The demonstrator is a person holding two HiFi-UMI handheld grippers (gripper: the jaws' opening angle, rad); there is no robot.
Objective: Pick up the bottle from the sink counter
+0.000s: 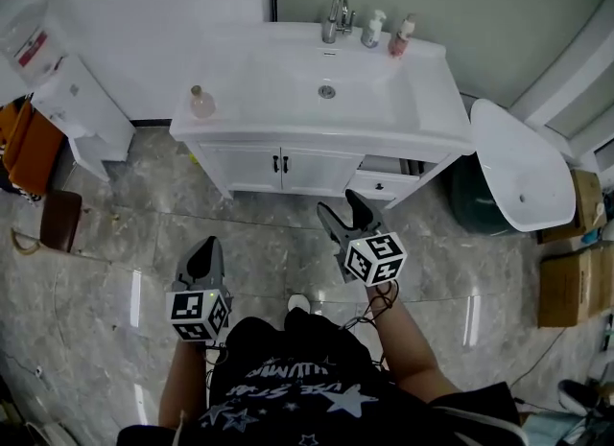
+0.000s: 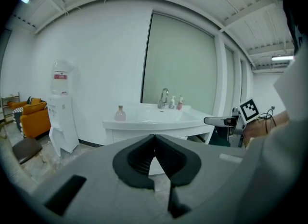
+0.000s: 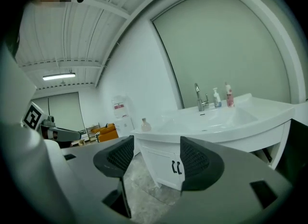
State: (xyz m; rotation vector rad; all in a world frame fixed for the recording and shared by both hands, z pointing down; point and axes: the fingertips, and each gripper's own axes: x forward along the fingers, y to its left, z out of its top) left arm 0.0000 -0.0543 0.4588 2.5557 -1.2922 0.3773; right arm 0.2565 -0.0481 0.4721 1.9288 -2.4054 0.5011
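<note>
A small round pinkish bottle [image 1: 201, 102] stands on the left end of the white sink counter [image 1: 288, 123]. The same bottle shows in the left gripper view [image 2: 120, 113] and in the right gripper view [image 3: 143, 125]. A white pump bottle [image 1: 371, 29] and a pink bottle [image 1: 401, 36] stand beside the faucet [image 1: 336, 18] at the back. My left gripper [image 1: 204, 260] hangs over the floor well short of the cabinet, its jaws shut [image 2: 154, 151] on nothing. My right gripper [image 1: 347, 216] is just before the cabinet front, jaws open [image 3: 156, 155] and empty.
A water dispenser [image 1: 67, 89] stands left of the counter, with an orange seat [image 1: 24, 147] and a brown stool [image 1: 59, 221] beyond it. To the right lie a white oval basin [image 1: 523, 166] and cardboard boxes [image 1: 571, 281]. The floor is glossy grey marble.
</note>
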